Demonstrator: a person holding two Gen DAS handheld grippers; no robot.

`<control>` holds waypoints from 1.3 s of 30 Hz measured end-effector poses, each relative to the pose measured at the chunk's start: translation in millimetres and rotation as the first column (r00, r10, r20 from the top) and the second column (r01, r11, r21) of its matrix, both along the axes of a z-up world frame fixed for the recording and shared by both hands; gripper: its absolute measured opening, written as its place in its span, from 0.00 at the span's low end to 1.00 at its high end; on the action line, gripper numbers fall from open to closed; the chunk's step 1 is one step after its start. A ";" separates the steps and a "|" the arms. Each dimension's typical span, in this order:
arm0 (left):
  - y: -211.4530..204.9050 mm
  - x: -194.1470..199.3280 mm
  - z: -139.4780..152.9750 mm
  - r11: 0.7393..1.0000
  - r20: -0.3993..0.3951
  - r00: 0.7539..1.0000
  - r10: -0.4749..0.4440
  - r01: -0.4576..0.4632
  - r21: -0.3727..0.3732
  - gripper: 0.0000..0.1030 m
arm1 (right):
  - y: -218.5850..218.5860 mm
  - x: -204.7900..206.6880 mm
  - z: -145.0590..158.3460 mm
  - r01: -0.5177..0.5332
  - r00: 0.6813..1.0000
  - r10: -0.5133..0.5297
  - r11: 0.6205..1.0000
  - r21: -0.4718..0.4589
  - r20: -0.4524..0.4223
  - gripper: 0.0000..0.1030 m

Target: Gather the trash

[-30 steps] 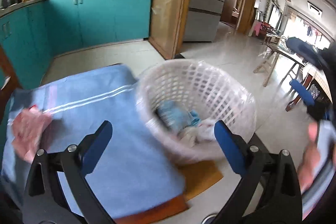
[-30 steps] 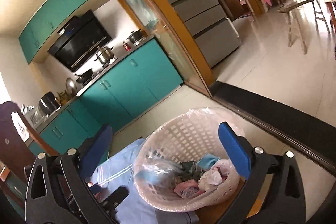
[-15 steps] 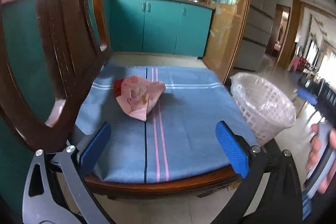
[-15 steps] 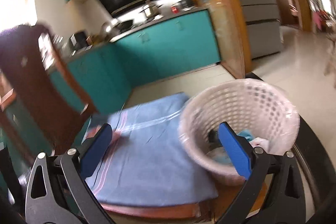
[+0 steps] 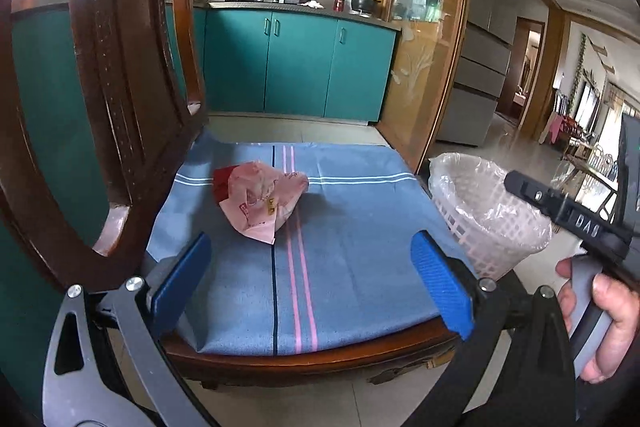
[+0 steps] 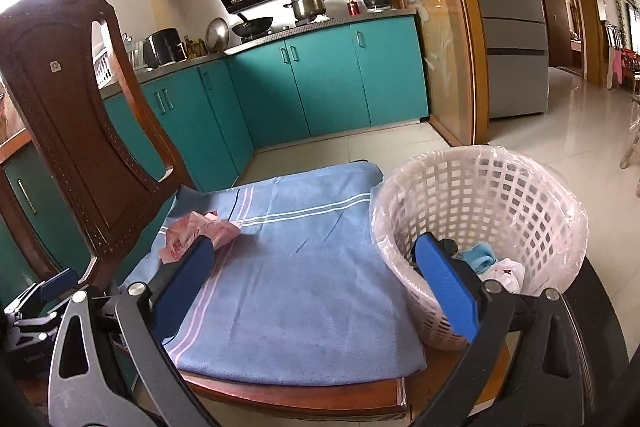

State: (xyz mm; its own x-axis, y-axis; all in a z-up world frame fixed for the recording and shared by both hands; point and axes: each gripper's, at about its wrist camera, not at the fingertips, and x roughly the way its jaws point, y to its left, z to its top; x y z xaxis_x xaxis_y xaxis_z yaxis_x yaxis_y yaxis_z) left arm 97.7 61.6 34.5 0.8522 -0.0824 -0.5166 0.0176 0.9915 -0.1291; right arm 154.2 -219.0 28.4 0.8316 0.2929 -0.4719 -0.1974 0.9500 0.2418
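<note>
A crumpled pink and red wrapper [image 5: 260, 201] lies on the blue cloth [image 5: 340, 239] covering a wooden chair seat; it also shows in the right wrist view [image 6: 200, 233]. A white lattice basket [image 6: 492, 211] lined with clear plastic stands at the seat's right edge and holds several pieces of trash; it also shows in the left wrist view [image 5: 486, 211]. My left gripper [image 5: 312, 279] is open and empty, in front of the seat, short of the wrapper. My right gripper [image 6: 316, 283] is open and empty, above the seat's front, its right finger in front of the basket.
The dark wooden chair back [image 5: 120, 75] rises on the left, close to the left gripper. Teal kitchen cabinets [image 6: 320, 87] with pots on the counter stand behind. A glass partition [image 5: 424, 47] and tiled floor [image 6: 580, 147] lie to the right.
Both grippers have swung left from the basket and pulled back to face the chair seat. The wrapper has come into the middle of the left wrist view.
</note>
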 end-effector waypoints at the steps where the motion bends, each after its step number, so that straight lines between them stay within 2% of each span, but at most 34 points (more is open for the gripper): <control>1: 1.4 -0.3 1.0 1.000 0.004 1.000 0.005 -0.005 -0.005 0.96 | 1.9 -0.2 -0.4 -0.004 1.000 0.004 1.000 -0.004 0.000 0.96; 6: 10.4 -6.0 14.1 0.998 0.069 0.996 0.059 -0.058 -0.010 0.96 | 21.2 6.4 -11.2 -0.051 0.998 0.050 0.999 -0.019 -0.041 0.96; 9: 17.8 -11.8 23.6 0.996 0.121 0.989 0.088 -0.088 -0.005 0.96 | 50.7 27.5 -28.7 -0.144 0.978 0.149 0.989 0.040 -0.144 0.96; 12: 25.6 -17.4 30.4 0.993 0.175 0.978 0.118 -0.121 0.009 0.96 | 81.3 56.2 -48.8 -0.219 0.926 0.262 0.959 0.178 -0.271 0.96; 15: 34.6 -18.9 32.8 0.991 0.182 0.975 0.131 -0.131 -0.011 0.96 | 116.0 94.0 -70.4 -0.224 0.876 0.326 0.927 0.301 -0.354 0.96; 17: 40.8 -18.3 32.0 0.990 0.174 0.975 0.138 -0.135 -0.027 0.96 | 137.4 125.6 -89.4 -0.183 0.838 0.353 0.900 0.395 -0.416 0.94; 19: 45.4 -16.4 30.3 0.990 0.166 0.976 0.143 -0.139 -0.035 0.96 | 157.1 150.2 -107.5 -0.138 0.802 0.356 0.892 0.431 -0.480 0.88; 21: 50.4 -13.1 27.1 0.988 0.147 0.978 0.151 -0.146 -0.041 0.96 | 168.5 167.7 -123.4 -0.082 0.778 0.347 0.882 0.464 -0.523 0.86; 22: 51.8 -11.4 25.6 0.989 0.135 0.980 0.148 -0.143 -0.049 0.96 | 173.9 175.4 -128.8 -0.066 0.772 0.350 0.874 0.482 -0.530 0.83; 23: 52.8 -10.2 24.0 0.989 0.125 0.982 0.145 -0.139 -0.057 0.96 | 178.0 180.9 -128.6 -0.062 0.780 0.342 0.875 0.479 -0.523 0.80; 24: 54.5 -7.9 22.0 0.989 0.110 0.984 0.138 -0.131 -0.069 0.96 | 181.9 186.0 -129.3 -0.060 0.774 0.345 0.874 0.482 -0.530 0.68; 26: 54.4 -6.2 20.6 0.989 0.101 0.985 0.139 -0.132 -0.072 0.96 | 185.6 191.6 -129.0 -0.069 0.745 0.386 0.856 0.513 -0.544 0.28; 27: 54.0 -5.0 19.8 0.989 0.096 0.986 0.138 -0.132 -0.068 0.96 | 183.8 188.4 -123.0 -0.079 0.755 0.373 0.868 0.491 -0.539 0.12; 28: 53.7 -3.7 18.8 0.989 0.090 0.986 0.138 -0.132 -0.067 0.96 | 179.4 182.9 -115.7 -0.107 0.772 0.369 0.878 0.467 -0.518 0.08; 32: 51.4 -0.5 14.3 0.990 0.074 0.989 0.128 -0.124 -0.064 0.96 | 148.6 142.0 -65.7 -0.250 0.848 0.367 0.913 0.323 -0.381 0.07; 34: 47.7 2.4 10.2 0.992 0.062 0.991 0.123 -0.120 -0.046 0.96 | 120.6 106.0 -30.9 -0.290 0.907 0.323 0.945 0.154 -0.269 0.07; 36: 43.1 8.4 3.3 0.993 0.037 0.993 0.116 -0.115 -0.029 0.96 | 92.7 64.3 1.0 -0.275 0.955 0.268 0.960 -0.042 -0.122 0.07; 37: 42.2 13.1 0.4 0.993 0.026 0.993 0.116 -0.116 -0.022 0.96 | 81.9 48.6 9.6 -0.248 0.968 0.242 0.962 -0.113 -0.064 0.07; 38: 40.3 18.8 -4.3 0.992 0.012 0.992 0.123 -0.123 -0.013 0.96 | 68.5 31.9 16.5 -0.205 0.978 0.207 0.965 -0.161 -0.007 0.07; 39: 38.7 23.6 -7.6 0.992 -0.001 0.992 0.129 -0.129 -0.007 0.96 | 59.4 24.0 18.5 -0.184 0.982 0.189 0.969 -0.166 0.012 0.07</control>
State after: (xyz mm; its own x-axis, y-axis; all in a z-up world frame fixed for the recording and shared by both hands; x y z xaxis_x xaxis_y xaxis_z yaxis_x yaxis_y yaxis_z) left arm 121.3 100.3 26.9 0.8557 0.0249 -0.5169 -0.1108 0.9845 -0.1360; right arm 178.2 -159.6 46.8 0.7828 0.3650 -0.5040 -0.3791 0.9220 0.0788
